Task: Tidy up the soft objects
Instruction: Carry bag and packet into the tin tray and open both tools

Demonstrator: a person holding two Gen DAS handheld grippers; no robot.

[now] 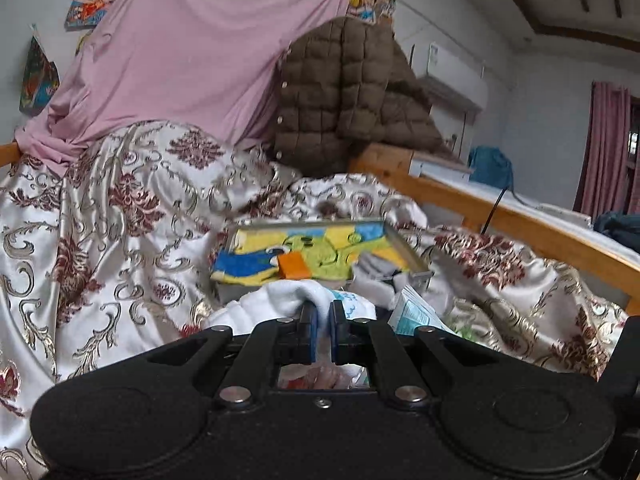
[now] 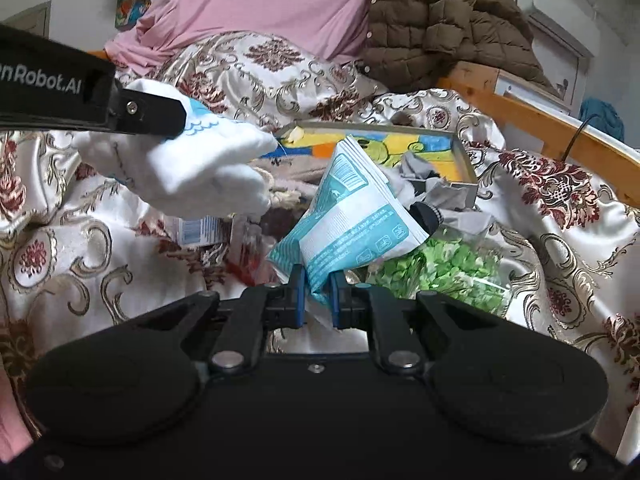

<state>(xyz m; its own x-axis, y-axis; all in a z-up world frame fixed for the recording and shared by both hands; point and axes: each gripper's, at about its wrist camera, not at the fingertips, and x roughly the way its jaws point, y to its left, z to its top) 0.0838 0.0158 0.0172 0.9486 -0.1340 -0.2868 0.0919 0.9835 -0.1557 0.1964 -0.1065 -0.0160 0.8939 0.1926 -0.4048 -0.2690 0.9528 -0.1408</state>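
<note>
My left gripper [image 1: 323, 308] is shut on a white folded towel [image 1: 296, 300] with blue wave print, held above the bed; it also shows in the right wrist view [image 2: 208, 160], with the left gripper [image 2: 182, 122] coming in from the left. My right gripper [image 2: 319, 284] is shut on a teal-and-white soft packet [image 2: 352, 220], lifted over the pile. A metal tray [image 2: 464, 160] lined with a yellow, blue and green cartoon cloth [image 1: 312, 252] lies on the bed beyond both grippers. Grey cloth [image 2: 432, 184] hangs over the tray's near corner.
A bag of green pieces [image 2: 440, 268] lies right of my right gripper. A small packet [image 2: 198, 230] and beige rope [image 2: 280, 196] lie under the towel. A floral bedspread [image 1: 120, 220], pink sheet [image 1: 192, 60], brown quilted jacket [image 1: 344, 88] and wooden bed rail [image 1: 520, 224] surround them.
</note>
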